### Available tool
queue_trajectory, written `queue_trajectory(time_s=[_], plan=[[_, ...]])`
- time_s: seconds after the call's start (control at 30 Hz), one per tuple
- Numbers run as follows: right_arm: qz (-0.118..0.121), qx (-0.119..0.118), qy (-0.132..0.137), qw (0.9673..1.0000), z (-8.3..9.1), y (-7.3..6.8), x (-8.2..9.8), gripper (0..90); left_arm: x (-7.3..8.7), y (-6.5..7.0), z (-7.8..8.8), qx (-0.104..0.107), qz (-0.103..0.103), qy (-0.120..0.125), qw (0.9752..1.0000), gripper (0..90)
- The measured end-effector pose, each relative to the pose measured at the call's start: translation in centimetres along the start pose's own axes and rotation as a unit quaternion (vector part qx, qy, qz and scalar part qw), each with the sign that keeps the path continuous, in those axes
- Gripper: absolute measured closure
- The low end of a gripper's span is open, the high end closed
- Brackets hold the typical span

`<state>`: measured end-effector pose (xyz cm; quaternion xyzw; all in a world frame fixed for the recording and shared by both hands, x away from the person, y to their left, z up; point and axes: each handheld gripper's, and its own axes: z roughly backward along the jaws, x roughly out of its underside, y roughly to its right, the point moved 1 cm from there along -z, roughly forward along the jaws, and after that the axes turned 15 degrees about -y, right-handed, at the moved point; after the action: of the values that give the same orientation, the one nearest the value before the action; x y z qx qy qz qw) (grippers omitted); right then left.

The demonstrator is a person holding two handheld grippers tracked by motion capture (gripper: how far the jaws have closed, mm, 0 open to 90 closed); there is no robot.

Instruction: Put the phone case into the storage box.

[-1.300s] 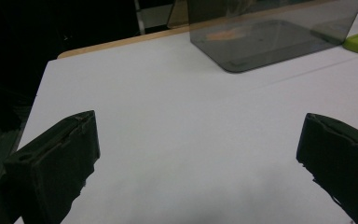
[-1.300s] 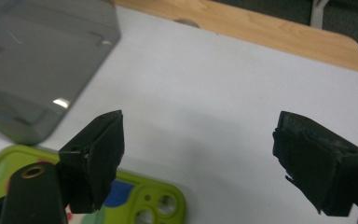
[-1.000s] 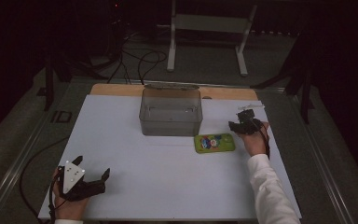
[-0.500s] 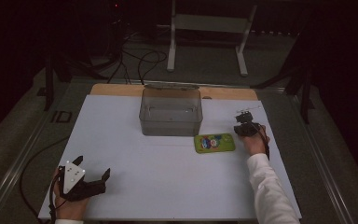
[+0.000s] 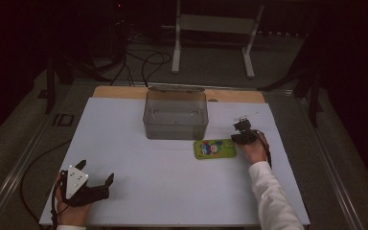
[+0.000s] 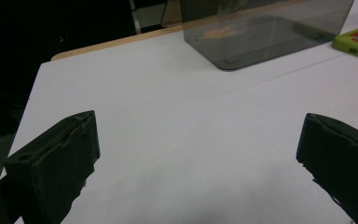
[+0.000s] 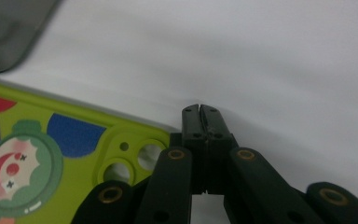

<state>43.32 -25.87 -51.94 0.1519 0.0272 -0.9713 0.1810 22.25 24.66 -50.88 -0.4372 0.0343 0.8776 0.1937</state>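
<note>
Phone case (image 7: pixel 37 154), lime green with a clown print and blue and red patches, lies flat on the white table (image 5: pixel 139 158), its camera-cutout corner just left of your right gripper (image 7: pixel 200 111) fingertips. Your right gripper's jaws have just been closing and now meet pad to pad with nothing between them, tips at the table beside the case edge. Your left gripper (image 5: pixel 96 179) stands wide open, holding nothing. Count: one case, one clear bin (image 5: pixel 175 115), two grippers.

Green clown-print phone case (image 5: pixel 214 148), smoky-grey box (image 5: pixel 175 114)
</note>
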Motion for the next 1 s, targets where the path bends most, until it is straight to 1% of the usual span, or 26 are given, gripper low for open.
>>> queue_trajectory(time_s=[0.07, 0.1, 0.17, 0.23, 0.27, 0.3, 0.33, 0.37, 0.43, 0.47, 0.5, 0.6, 0.8, 0.87, 0.9, 0.97, 1.0], plan=[[0.010, -0.012, 0.001, 0.9999, 0.0, -1.2, 0.1, 90.0, 0.0, 0.0, 0.0, 0.000, -0.001, 0.000, 1.0000, 0.0], [0.013, -0.024, 0.002, 0.9996, 0.0, -1.8, 0.1, 90.0, 0.0, 0.1, 0.0, 0.000, -0.001, 0.000, 1.0000, 0.0], [0.024, -0.024, 0.004, 0.9994, 0.0, -3.4, 0.3, 90.0, 0.0, 0.1, 0.0, 0.000, -0.001, 0.000, 1.0000, 0.0], [0.034, -0.029, 0.006, 0.9990, 0.0, -5.0, 0.4, 90.0, 0.0, 0.1, 0.0, 0.000, -0.001, 0.000, 1.0000, 0.0], [0.038, -0.036, 0.009, 0.9986, 0.0, -5.8, 0.5, 90.0, 0.0, 0.0, 0.0, 0.000, -0.001, 0.001, 1.0000, 0.0], [0.038, -0.036, 0.009, 0.9986, 0.0, -5.8, 0.5, 90.0, 0.0, 0.0, 0.0, 0.000, -0.001, 0.001, 1.0000, 0.0], [0.054, -0.043, 0.016, 0.9975, 0.0, -8.0, 0.6, 90.0, 0.0, 0.0, 0.0, 0.001, -0.001, 0.000, 1.0000, 0.0], [0.058, -0.045, 0.018, 0.9972, -0.1, -8.4, 0.6, 90.0, 0.0, 0.1, 0.0, 0.000, -0.002, 0.000, 1.0000, 0.0], [0.070, -0.048, 0.025, 0.9961, -0.2, -10.0, 0.6, 90.0, 0.0, 0.1, 0.0, 0.000, -0.002, 0.001, 1.0000, 0.0], [0.074, -0.053, 0.027, 0.9955, -0.3, -10.8, 0.6, 90.0, 0.0, 0.1, 0.0, 0.000, -0.002, 0.001, 1.0000, 0.0], [0.081, -0.051, 0.030, 0.9949, -0.4, -11.5, 0.5, 90.0, 0.0, 0.1, 0.0, 0.000, -0.003, 0.001, 1.0000, 0.0], [0.098, -0.061, 0.037, 0.9926, -0.5, -13.5, 0.3, 90.0, 0.0, 0.1, 0.0, 0.001, -0.004, 0.000, 1.0000, 0.0], [0.132, -0.081, 0.044, 0.9869, -0.9, -16.7, -0.4, 90.0, 0.0, 0.2, 0.0, 0.001, -0.007, 0.000, 1.0000, 0.0], [0.145, -0.080, 0.046, 0.9851, -1.0, -17.7, -0.6, 90.0, -0.1, 0.2, 0.0, 0.001, -0.008, -0.001, 1.0000, 0.0], [0.152, -0.077, 0.046, 0.9842, -1.0, -18.0, -0.6, 90.0, -0.1, 0.2, 0.1, 0.001, -0.008, 0.000, 1.0000, 0.0], [0.159, -0.077, 0.045, 0.9833, -1.0, -18.3, -0.8, 90.0, -0.1, 0.2, 0.1, 0.000, -0.008, 0.001, 1.0000, 0.0], [0.158, -0.080, 0.045, 0.9832, -1.0, -18.3, -0.8, 90.0, -0.1, 0.2, 0.1, 0.000, -0.009, 0.002, 1.0000, 0.0]])
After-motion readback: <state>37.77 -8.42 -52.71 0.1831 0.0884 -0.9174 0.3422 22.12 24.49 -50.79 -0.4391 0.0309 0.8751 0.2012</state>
